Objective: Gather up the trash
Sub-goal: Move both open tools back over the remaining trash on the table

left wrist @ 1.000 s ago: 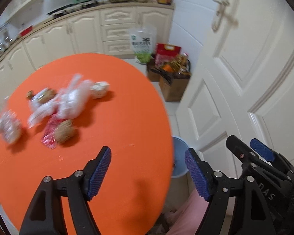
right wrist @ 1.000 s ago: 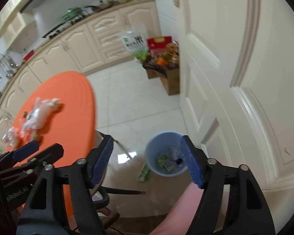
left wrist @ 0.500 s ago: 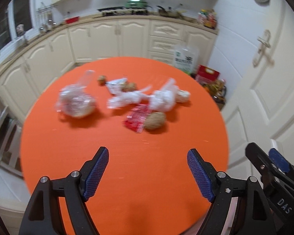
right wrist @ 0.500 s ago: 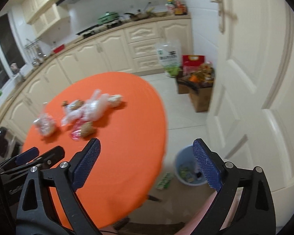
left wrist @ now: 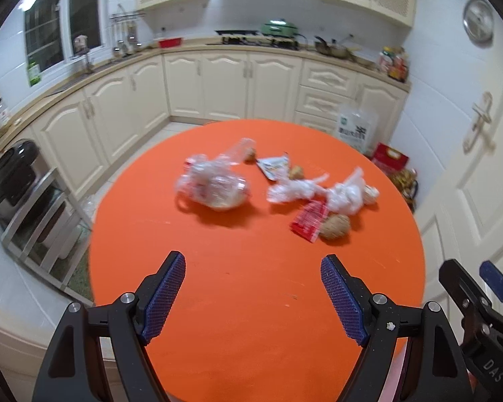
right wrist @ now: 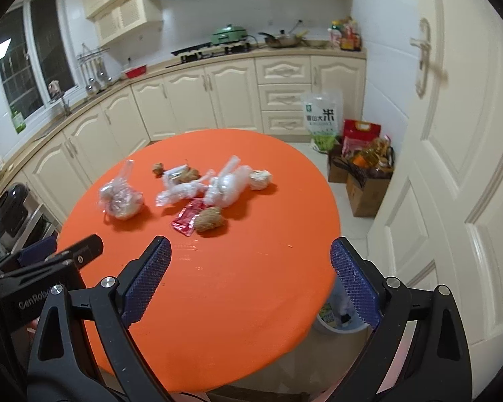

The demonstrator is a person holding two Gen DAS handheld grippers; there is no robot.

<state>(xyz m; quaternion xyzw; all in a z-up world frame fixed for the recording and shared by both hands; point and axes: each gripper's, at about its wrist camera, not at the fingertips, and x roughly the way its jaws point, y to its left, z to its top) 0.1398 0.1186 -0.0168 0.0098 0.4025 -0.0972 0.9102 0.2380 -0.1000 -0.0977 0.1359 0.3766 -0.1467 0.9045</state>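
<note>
Trash waits on the table

Both grippers, left gripper [left wrist: 253, 296] and right gripper [right wrist: 249, 279], are wide apart and empty. Farther off, the round orange table [right wrist: 238, 288] holds crumpled plastic bags [right wrist: 226, 184] and a red wrapper [right wrist: 187, 217] (all left to collect).

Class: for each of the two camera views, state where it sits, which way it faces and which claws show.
Left wrist: on the left claw, facing down over the orange table; the right claw shows at right.
Right wrist: on the right claw, same heading; the left claw shows at left.
Shared: table, red wrapper, kitchen cabinets.
</note>
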